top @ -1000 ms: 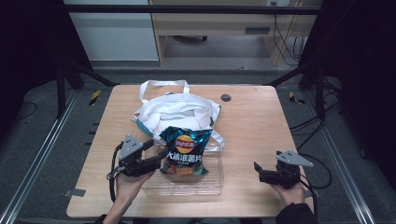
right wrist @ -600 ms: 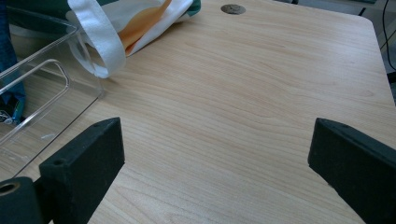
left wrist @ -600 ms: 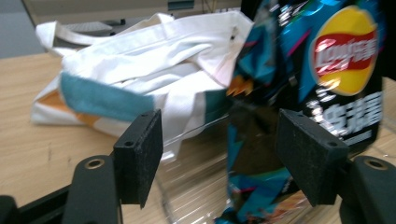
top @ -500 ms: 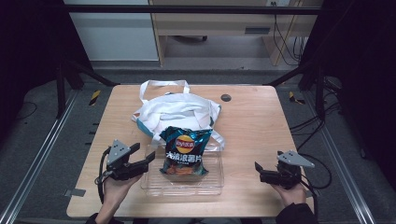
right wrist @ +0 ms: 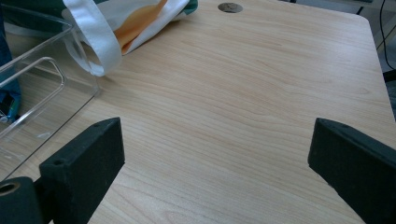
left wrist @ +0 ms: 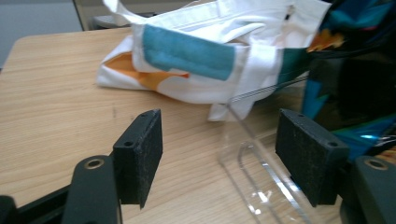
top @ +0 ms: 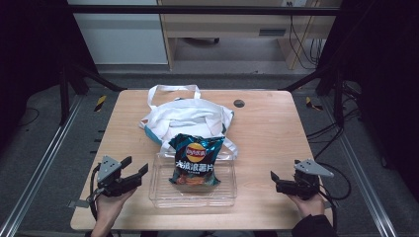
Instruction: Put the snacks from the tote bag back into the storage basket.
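Observation:
A dark teal chip bag (top: 195, 160) lies in a clear plastic tray (top: 163, 190), its top leaning on a white tote bag (top: 188, 116). My left gripper (top: 136, 165) sits just left of the tray, low over the table. Its jaws have just been opening and stand open, with nothing pressed between them. In the left gripper view (left wrist: 219, 154) the tray's near corner (left wrist: 252, 163) and the tote bag (left wrist: 196, 60) lie ahead. My right gripper (top: 275, 181) rests open at the table's right front. The right gripper view (right wrist: 215, 163) has bare wood between the pads.
A round hole (top: 239, 103) marks the wooden table (top: 276, 133) at the back right. One tote strap (right wrist: 93, 42) loops onto the wood beside the tray's right wall (right wrist: 32, 93). Cables trail from both grippers over the near edge.
My left gripper has drawn away from the chip bag's left edge, moving left, down and toward the near edge. The bag stays in the tray. The right gripper has not moved.

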